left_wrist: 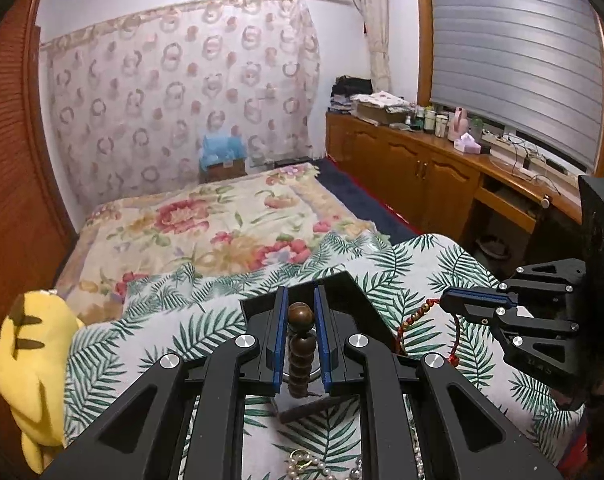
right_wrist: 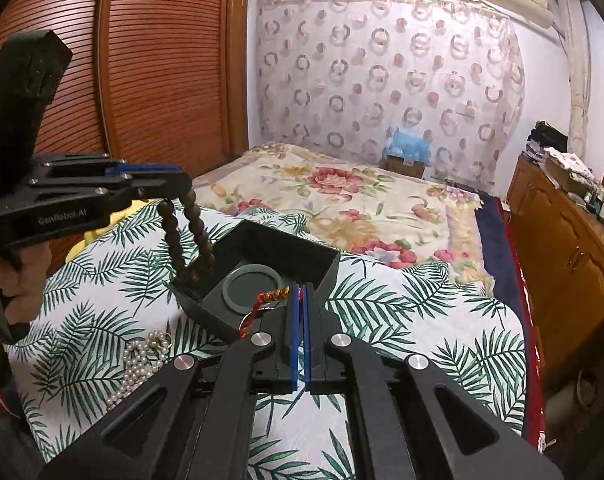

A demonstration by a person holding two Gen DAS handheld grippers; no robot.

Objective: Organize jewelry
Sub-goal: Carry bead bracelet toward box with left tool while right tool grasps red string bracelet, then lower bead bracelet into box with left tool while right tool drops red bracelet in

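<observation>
Right wrist: "GenRobot.AI" on left gripper (right_wrist: 182,184) clamping brown beads (right_wrist: 190,236); right gripper (right_wrist: 301,292) pinching red cord (right_wrist: 258,304)

**Jewelry status: two strands lifted, tray and pearls resting on the leaf-print cloth**

You are holding the dark brown wooden bead strand (right_wrist: 190,236) pinched at its top; it is hanging in a loop, its lower end dangling at the near-left corner of the black tray (right_wrist: 302,256). You are gripping the red-and-gold cord bracelet (right_wrist: 262,304) at the tray's near edge, its tail trailing down. A green jade bangle (right_wrist: 250,288) is lying flat inside the tray. The white pearl necklace (right_wrist: 140,364) is lying heaped on the cloth, left of the tray.
</observation>
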